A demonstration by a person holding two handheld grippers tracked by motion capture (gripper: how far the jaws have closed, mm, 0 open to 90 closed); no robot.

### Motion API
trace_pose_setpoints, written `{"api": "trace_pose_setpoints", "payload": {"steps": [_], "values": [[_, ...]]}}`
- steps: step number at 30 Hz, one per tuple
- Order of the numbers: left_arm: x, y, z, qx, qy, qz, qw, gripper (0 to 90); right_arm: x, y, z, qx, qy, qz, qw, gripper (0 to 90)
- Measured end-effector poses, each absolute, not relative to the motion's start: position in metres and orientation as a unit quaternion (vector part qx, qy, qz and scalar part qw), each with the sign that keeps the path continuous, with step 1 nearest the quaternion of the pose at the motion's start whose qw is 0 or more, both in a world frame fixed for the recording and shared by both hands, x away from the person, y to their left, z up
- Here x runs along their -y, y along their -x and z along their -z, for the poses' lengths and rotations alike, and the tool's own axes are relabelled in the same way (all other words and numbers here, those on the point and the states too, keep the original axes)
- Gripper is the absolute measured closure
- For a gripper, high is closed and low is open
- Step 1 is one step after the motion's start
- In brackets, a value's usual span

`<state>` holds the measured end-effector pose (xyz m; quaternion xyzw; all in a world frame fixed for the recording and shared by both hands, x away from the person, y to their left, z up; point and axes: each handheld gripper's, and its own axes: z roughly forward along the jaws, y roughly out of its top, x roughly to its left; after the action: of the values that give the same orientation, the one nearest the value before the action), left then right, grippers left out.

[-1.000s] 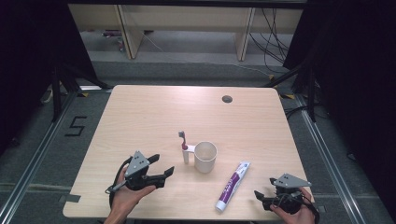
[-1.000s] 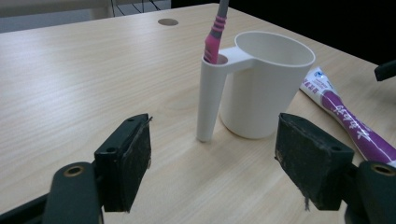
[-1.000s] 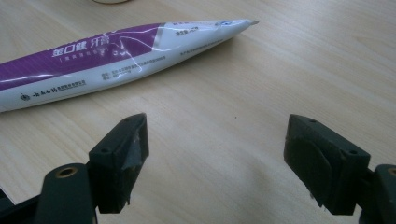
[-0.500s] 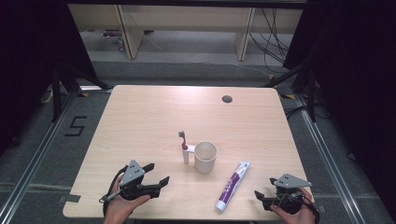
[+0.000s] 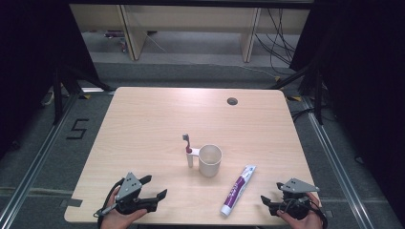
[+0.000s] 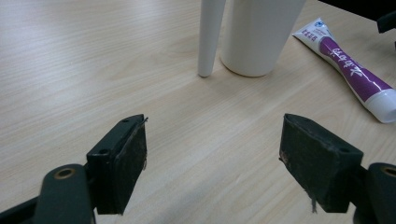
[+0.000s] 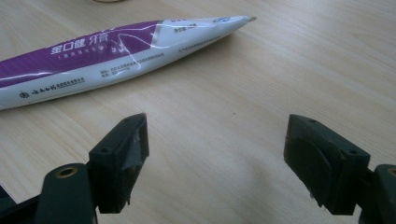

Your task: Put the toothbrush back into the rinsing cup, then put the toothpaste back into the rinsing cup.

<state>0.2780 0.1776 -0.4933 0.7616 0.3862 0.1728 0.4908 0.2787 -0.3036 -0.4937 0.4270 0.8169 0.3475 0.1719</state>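
Two grippers rest low at the near edge of the worktop (image 5: 143, 119), both spread wide and holding nothing. Ahead of the left gripper (image 5: 152, 187), slightly to its right, stand the cup (image 5: 210, 160) and the toothbrush (image 5: 188, 149), which probably leans against the cup. Just ahead-left of the right gripper (image 5: 265, 200) lies the toothpaste tube (image 5: 238, 189). A clean pickup likely means squaring the right gripper across the tube's middle before closing.
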Motion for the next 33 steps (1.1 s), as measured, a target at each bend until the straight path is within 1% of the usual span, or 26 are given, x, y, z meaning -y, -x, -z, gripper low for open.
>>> {"api": "trace_pose_setpoints", "payload": {"steps": [1,3,8,9,12,15,17,18,19,22,23,26,28,29,30,31,32,33], "values": [[-0.178,-0.277,0.493,-0.388,-0.761,-0.173,0.49,22.8,0.304,-0.279,0.494,-0.817,-0.427,-0.348,0.172,23.2],[-0.179,-0.276,0.493,-0.386,-0.762,-0.173,0.49,22.8,0.305,-0.279,0.493,-0.817,-0.422,-0.344,0.188,23.2],[-0.179,-0.271,0.493,-0.384,-0.765,-0.173,0.487,22.6,0.305,-0.279,0.493,-0.817,-0.423,-0.346,0.185,23.2],[-0.179,-0.27,0.493,-0.382,-0.767,-0.172,0.485,22.5,0.304,-0.278,0.492,-0.816,-0.431,-0.344,0.176,23.2],[-0.179,-0.267,0.494,-0.38,-0.771,-0.172,0.481,22.1,0.304,-0.278,0.492,-0.817,-0.43,-0.342,0.177,23.2],[-0.179,-0.263,0.495,-0.383,-0.774,-0.169,0.475,21.9,0.304,-0.278,0.492,-0.816,-0.425,-0.344,0.189,23.3],[-0.178,-0.261,0.497,-0.384,-0.773,-0.167,0.476,21.8,0.304,-0.277,0.491,-0.815,-0.427,-0.345,0.185,24.2],[-0.179,-0.26,0.497,-0.38,-0.78,-0.166,0.469,21.8,0.304,-0.278,0.492,-0.818,-0.419,-0.346,0.19,25.5],[-0.178,-0.258,0.498,-0.382,-0.782,-0.165,0.465,21.8,0.304,-0.278,0.491,-0.818,-0.418,-0.354,0.178,26.5],[-0.177,-0.256,0.5,-0.381,-0.783,-0.163,0.463,21.7,0.303,-0.276,0.49,-0.811,-0.43,-0.356,0.175,26.5],[-0.176,-0.254,0.5,-0.383,-0.785,-0.161,0.459,21.7,0.301,-0.274,0.489,-0.807,-0.438,-0.36,0.165,26.5],[-0.175,-0.251,0.502,-0.381,-0.788,-0.158,0.458,21.6,0.3,-0.275,0.488,-0.808,-0.424,-0.371,0.172,27.3],[-0.174,-0.25,0.502,-0.378,-0.789,-0.158,0.458,21.5,0.297,-0.274,0.486,-0.806,-0.425,-0.378,0.163,28.4],[-0.174,-0.25,0.502,-0.376,-0.791,-0.16,0.456,21.5,0.296,-0.273,0.486,-0.807,-0.421,-0.381,0.16,29.7],[-0.174,-0.25,0.502,-0.375,-0.791,-0.16,0.456,21.6,0.295,-0.274,0.484,-0.81,-0.407,-0.387,0.169,32.7],[-0.174,-0.25,0.502,-0.376,-0.792,-0.16,0.453,21.6,0.295,-0.274,0.484,-0.81,-0.407,-0.387,0.169,32.7],[-0.174,-0.25,0.502,-0.377,-0.792,-0.16,0.453,21.5,0.293,-0.273,0.483,-0.808,-0.414,-0.389,0.156,32.7],[-0.174,-0.251,0.503,-0.379,-0.789,-0.161,0.456,21.5,0.29,-0.271,0.482,-0.804,-0.425,-0.387,0.153,33.5]]}}
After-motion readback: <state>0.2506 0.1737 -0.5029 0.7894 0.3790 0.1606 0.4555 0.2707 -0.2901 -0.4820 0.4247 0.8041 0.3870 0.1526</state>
